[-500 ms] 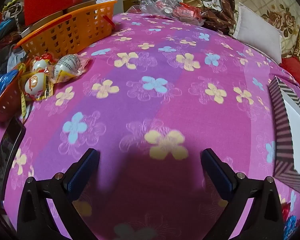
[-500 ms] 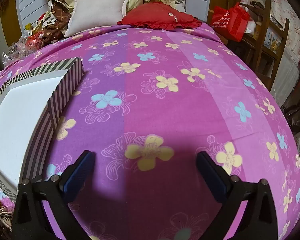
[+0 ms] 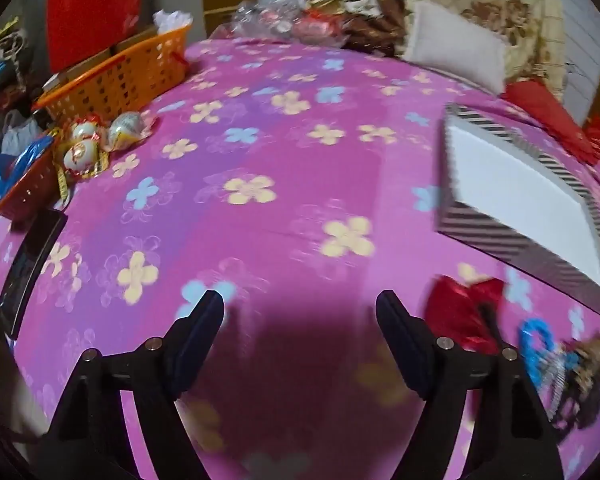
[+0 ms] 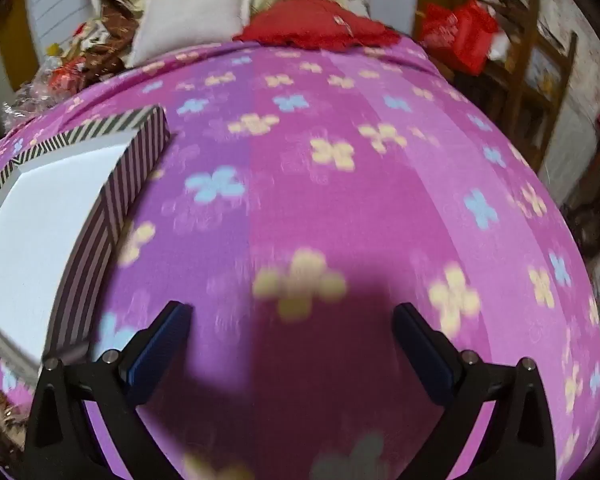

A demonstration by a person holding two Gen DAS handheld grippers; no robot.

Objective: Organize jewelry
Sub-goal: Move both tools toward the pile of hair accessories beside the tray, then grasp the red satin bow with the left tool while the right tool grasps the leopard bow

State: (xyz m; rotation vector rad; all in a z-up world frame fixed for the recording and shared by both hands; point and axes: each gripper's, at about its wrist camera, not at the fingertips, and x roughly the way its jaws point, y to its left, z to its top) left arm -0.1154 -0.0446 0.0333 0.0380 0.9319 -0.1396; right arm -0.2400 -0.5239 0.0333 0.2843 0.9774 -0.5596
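We see left claw [image 3: 299, 312] agape, empty | right claw [image 4: 292, 324] agape, empty | both above flowered bed sheet [image 3: 300, 184] | striped box [image 3: 516, 184] between them, jewelry heap [image 3: 560, 364] just beside it

Bedsheet [image 3: 284, 168] under both tongs: soft matt cloth, printed flowers, lightly creased. Striped box [image 3: 496, 236] right of left tongs: matt card walls, flat white matt panel inside, looks like foam or card, can't tell. Left gripper [image 3: 300, 320] and right gripper [image 4: 292, 328]: matt black plastic arms, dark blue pads, small shiny metal pins. Orange basket [image 3: 120, 76] far left: glossy perforated plastic. Wrapped eggs [image 3: 112, 136] beside it: shiny crinkled foil. Red item [image 3: 464, 312] right of left tongs: glossy foil-like, blurred. Pillow [image 4: 192, 16] ahead of right tongs: matt cloth. Chair [image 4: 536, 76] far right: wood.
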